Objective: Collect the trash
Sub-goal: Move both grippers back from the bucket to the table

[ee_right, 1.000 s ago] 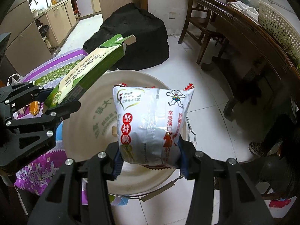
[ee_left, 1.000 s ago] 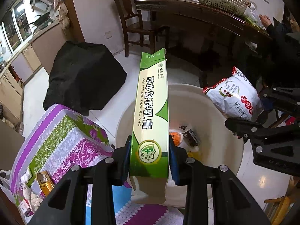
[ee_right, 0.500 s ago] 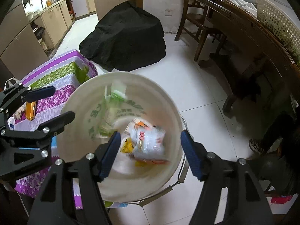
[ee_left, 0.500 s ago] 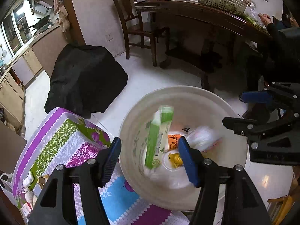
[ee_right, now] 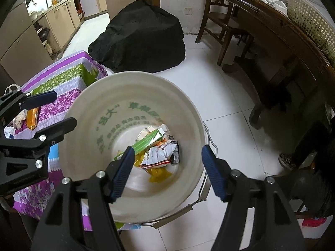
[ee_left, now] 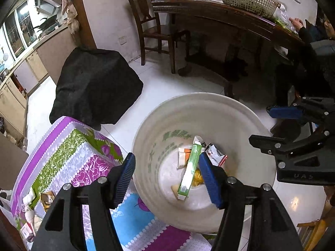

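A cream plastic bucket (ee_left: 247, 123) (ee_right: 88, 108) stands on the white tile floor. In its bottom lie a long green carton (ee_left: 189, 172) (ee_right: 146, 142), a white and red snack bag (ee_right: 160, 153) (ee_left: 215, 153) and other wrappers. My left gripper (ee_left: 168, 178) is open and empty above the bucket's near left side. My right gripper (ee_right: 167, 173) is open and empty above the bucket's near side. Each gripper also shows in the other's view, the right one (ee_left: 278, 125) and the left one (ee_right: 52, 109).
A table with a purple and green cloth (ee_left: 69, 159) (ee_right: 62, 79) touches the bucket's left side, with small items (ee_right: 32, 118) on it. A black covered mound (ee_left: 94, 87) lies behind. A wooden chair (ee_left: 155, 27) and dining table (ee_left: 230, 12) stand beyond; a person (ee_left: 309, 48) sits at right.
Both grippers opened. The green carton fell from the left one and the snack bag from the right one into the bucket, where they now lie still.
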A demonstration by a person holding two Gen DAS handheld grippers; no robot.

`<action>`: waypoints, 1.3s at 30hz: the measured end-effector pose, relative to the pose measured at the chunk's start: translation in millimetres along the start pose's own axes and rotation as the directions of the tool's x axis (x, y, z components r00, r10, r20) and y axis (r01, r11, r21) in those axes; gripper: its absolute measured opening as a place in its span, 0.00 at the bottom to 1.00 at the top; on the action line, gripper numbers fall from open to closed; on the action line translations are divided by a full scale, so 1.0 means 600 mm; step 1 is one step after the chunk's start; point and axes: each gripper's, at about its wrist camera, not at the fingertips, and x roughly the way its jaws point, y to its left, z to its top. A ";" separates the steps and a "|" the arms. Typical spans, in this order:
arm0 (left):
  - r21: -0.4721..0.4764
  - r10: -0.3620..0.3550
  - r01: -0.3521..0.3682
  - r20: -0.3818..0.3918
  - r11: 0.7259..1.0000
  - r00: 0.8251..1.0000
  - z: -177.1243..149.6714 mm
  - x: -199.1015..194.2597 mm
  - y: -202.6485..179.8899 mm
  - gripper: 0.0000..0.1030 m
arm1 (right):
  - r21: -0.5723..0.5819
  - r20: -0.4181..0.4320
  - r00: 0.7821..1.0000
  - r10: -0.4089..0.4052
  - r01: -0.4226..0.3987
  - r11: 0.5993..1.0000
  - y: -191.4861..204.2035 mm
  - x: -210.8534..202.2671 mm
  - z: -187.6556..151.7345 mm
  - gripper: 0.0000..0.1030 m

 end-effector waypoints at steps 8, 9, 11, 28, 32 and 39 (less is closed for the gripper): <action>-0.011 -0.003 0.003 0.011 1.000 1.000 -0.010 0.001 0.005 0.62 | -0.031 -0.008 1.000 -0.018 0.018 0.999 0.021 0.004 -0.004 0.61; -0.012 -0.002 0.002 0.012 1.000 1.000 -0.011 0.001 0.005 0.62 | -0.032 -0.007 1.000 -0.020 0.019 0.999 0.021 0.004 -0.003 0.61; -0.011 -0.002 0.003 0.016 1.000 1.000 -0.013 -0.002 0.006 0.62 | -0.032 -0.004 1.000 -0.015 0.014 0.999 0.025 0.001 -0.003 0.61; -0.264 0.160 -0.076 0.313 0.961 0.936 -0.218 -0.157 0.131 0.74 | -0.085 0.354 0.910 0.216 -0.198 0.976 0.149 -0.103 -0.042 0.83; -0.386 0.223 -0.101 0.285 0.917 0.932 -0.303 -0.183 0.198 0.74 | -0.178 0.329 0.897 0.295 -0.248 0.952 0.232 -0.090 -0.054 0.83; -0.501 0.362 -0.225 0.194 0.836 0.912 -0.457 -0.226 0.289 0.74 | -0.374 0.274 0.879 0.390 -0.276 0.885 0.394 -0.068 -0.079 0.83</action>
